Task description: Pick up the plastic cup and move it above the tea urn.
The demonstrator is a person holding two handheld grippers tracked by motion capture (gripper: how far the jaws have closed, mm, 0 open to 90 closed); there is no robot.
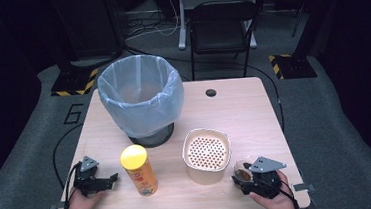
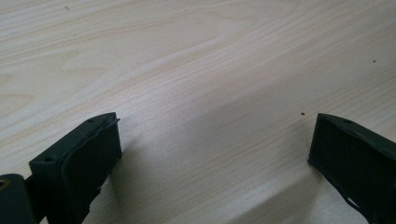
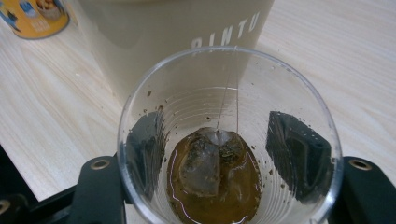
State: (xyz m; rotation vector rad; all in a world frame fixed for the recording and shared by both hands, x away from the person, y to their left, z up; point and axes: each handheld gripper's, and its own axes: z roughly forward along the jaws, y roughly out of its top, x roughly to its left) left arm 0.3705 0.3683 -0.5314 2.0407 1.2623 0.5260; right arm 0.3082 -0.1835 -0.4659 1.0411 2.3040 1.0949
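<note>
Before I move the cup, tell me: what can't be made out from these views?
- Bin: its bottom, high view, hidden by the liner.
- Strainer tub: contents below the holed insert, high view.
- Yellow can: label too small; cut off in right gripper view.
- Cup in the right tongs: base cut off.

Dim room, grey carpet floor [image 1: 22, 162]; black folding chair [image 1: 220, 24] behind wooden table [image 1: 244, 110] — hazard-striped bases [image 1: 74, 85]

place: lab or recording studio | signs showing: hazard-striped stand bases [image 1: 75, 85] sitting on grey carpet [image 1: 21, 147], cables [image 1: 152, 29] trailing, folding chair [image 1: 220, 26] standing behind table [image 1: 244, 110]
</note>
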